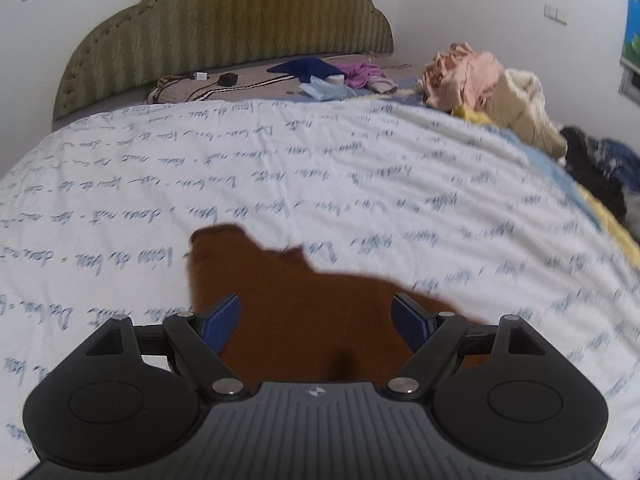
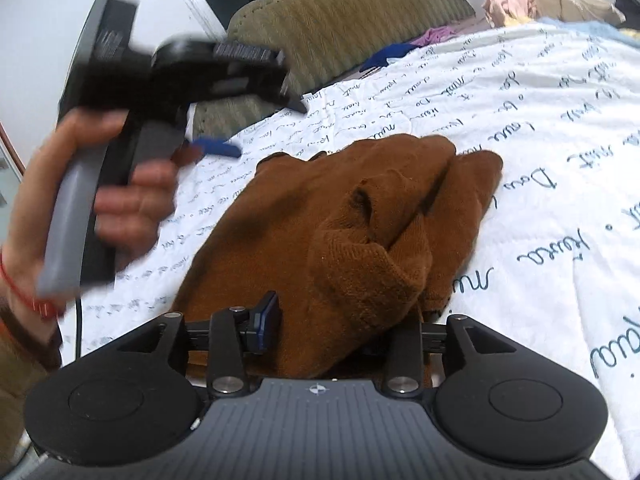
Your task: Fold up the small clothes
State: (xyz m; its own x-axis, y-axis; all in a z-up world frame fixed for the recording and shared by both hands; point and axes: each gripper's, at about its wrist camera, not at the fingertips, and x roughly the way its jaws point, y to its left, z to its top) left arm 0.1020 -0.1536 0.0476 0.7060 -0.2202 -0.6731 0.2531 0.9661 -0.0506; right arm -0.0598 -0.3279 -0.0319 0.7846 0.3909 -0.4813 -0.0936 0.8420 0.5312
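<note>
On the bed's script-printed sheet (image 1: 360, 168), the brown garment (image 2: 320, 216) lies bunched, near me. My left tool (image 1: 316, 316) stands apart; my right tool (image 2: 320, 320) is loosening, cloth between. Next, regrip an edge.

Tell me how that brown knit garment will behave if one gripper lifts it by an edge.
The brown knit garment already bunches in soft folds, so it will likely droop. Its fuzzy knit should grip the pads rather than slip. It looks light, and may drag across the printed sheet.
</note>
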